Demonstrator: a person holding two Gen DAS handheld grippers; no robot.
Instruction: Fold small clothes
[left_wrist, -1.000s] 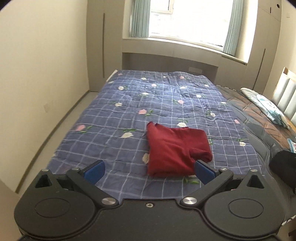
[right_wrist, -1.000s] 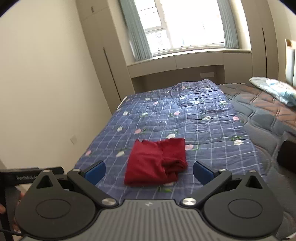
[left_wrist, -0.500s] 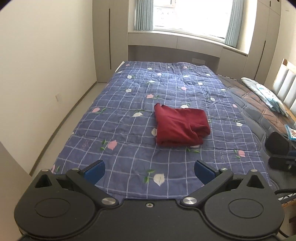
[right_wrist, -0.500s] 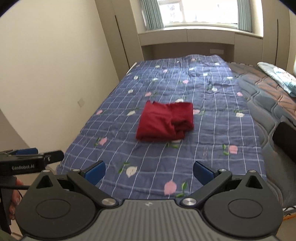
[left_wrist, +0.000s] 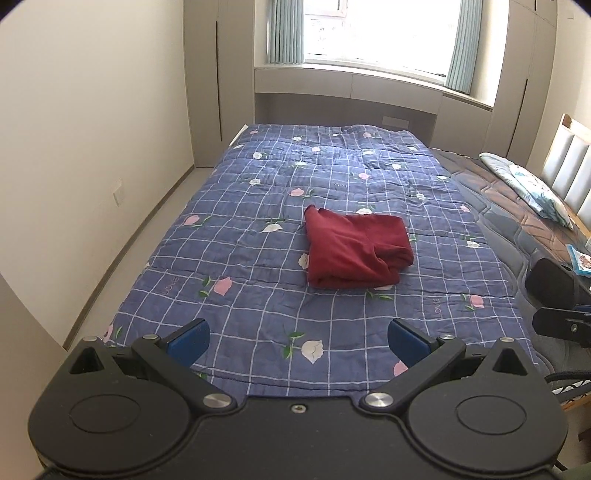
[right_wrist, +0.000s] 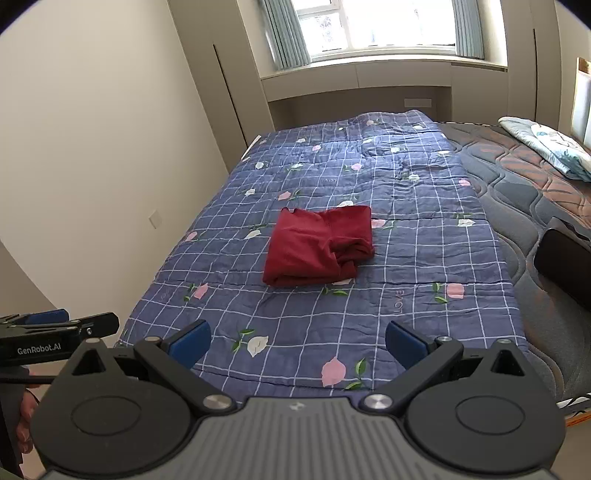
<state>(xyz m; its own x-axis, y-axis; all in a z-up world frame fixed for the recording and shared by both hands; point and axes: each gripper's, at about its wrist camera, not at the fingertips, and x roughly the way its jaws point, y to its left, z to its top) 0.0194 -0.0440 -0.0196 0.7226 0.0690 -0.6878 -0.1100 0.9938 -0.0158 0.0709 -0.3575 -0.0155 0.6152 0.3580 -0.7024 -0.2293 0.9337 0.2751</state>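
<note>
Both grippers have drawn back from the bed since a second ago, so the folded garment now sits farther off and more of the quilt's near edge shows.

Going left to right: a cream wall with a pale socket plate (left_wrist: 119, 192) runs down the left side, and a strip of bare floor lies between it and the bed. A blue checked quilt (left_wrist: 258, 258) printed with pink and white flowers covers the bed. The left gripper (left_wrist: 298, 339) is held above the quilt's near edge, its blue-padded fingers (left_wrist: 188, 338) spread wide with nothing between them. Near the middle of the quilt lies the dark red garment (left_wrist: 354, 251), folded into a compact rectangle, with a bunched fold at its right corner. It is well apart from both grippers. The right gripper (right_wrist: 297, 341) is also spread wide and empty, above the same near edge. To the right of the quilt is a bare quilted mattress (right_wrist: 524, 192), and a floral pillow (right_wrist: 554, 147) rests on it at the far right. At the far end, a window with pale curtains (left_wrist: 284, 33) lets in bright daylight.
</note>
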